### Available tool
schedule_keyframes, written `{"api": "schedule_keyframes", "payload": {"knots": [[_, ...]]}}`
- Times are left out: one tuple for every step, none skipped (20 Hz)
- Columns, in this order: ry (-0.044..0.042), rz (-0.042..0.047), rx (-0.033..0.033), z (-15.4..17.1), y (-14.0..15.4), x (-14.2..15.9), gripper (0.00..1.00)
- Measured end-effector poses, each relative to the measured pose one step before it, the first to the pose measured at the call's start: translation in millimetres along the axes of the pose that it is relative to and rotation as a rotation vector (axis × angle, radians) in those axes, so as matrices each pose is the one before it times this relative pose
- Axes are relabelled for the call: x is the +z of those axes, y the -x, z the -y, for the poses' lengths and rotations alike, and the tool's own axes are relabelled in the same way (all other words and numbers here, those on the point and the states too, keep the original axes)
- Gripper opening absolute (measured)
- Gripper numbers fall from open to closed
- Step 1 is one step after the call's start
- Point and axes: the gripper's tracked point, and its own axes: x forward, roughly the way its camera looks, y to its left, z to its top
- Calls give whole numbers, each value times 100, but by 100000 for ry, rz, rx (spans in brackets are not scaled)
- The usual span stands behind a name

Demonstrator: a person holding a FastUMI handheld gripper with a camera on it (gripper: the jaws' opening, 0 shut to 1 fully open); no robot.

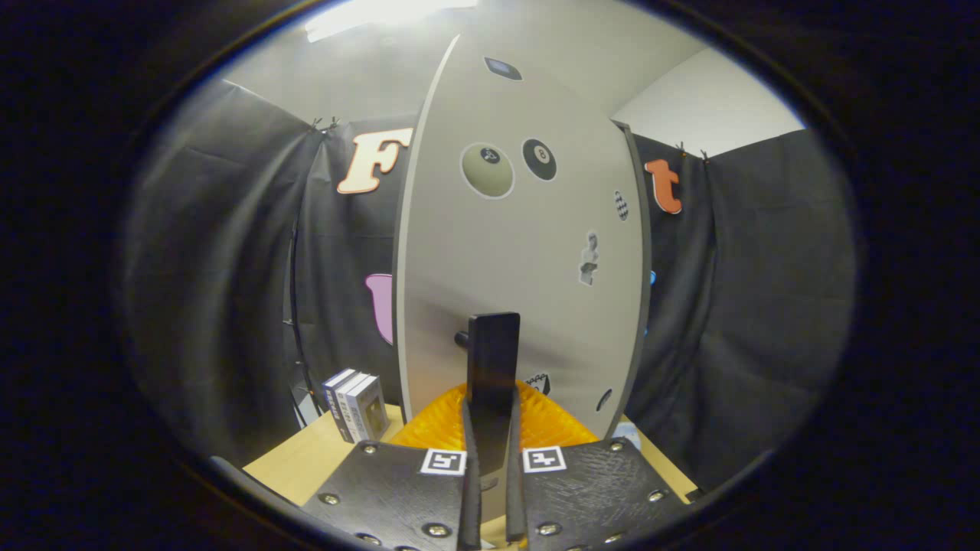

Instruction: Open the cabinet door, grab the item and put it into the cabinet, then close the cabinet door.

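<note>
Gripper view: gripper pinches the handle at lower centre; door looks barely open. Boxes wait lower left; stowing and closing remain.

Black cloth walls hung left, far and right, pale wall above them at far right, bright ceiling light overhead, light wooden counter below

A recording booth in an office-like room: black cloth walls, wooden table, white ceiling.
</note>
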Motion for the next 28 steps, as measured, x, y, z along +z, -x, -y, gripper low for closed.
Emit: {"api": "schedule_keyframes", "payload": {"knots": [[478, -68, -1400, 596, 567, 56, 13], [141, -437, -1294, 698, 543, -70, 13], [-454, -521, -1263, 760, 559, 46, 12], [-611, -743, -1343, 829, 534, -44, 12], [-570, -853, -1533, 839, 565, -55, 12], [-369, -682, -1725, 1088, 518, -98, 12], [-148, -743, -1856, 1159, 525, 66, 12], [-638, -642, -1965, 1280, 484, -49, 12], [-670, -751, -1985, 1126, 424, 19, 12], [-229, -569, -1852, 935, 263, -40, 12], [-112, -499, -1765, 936, 257, -44, 12], [6, -350, -1573, 988, 189, 22, 12], [-756, -636, -1177, 847, 189, 27, 11], [-1039, -607, -725, 750, 87, 13, 12], [-1333, -567, -694, 667, 64, 1, 12], [-395, -294, -651, 591, -27, -37, 12], [285, -151, -859, 570, 63, 3, 11], [797, 16, -1047, 735, -98, -36, 11], [1253, -2, -1028, 610, -59, -62, 11], [791, -644, -1135, 554, -144, -84, 11], [206, -1014, -909, 667, -165, -156, 12], [-733, -984, -608, 562, -116, -122, 11], [-1184, -765, -414, 567, -62, -50, 11], [-1874, 208, 326, 497, -105, 39, 11], [-1875, -714, 549, 310, -47, -125, 11], [-781, 73, 508, 273, -31, -190, 11], [639, 158, 606, 183, -94, -66, 11], [504, -26, 772, -138, 0, -129, 11]]}}
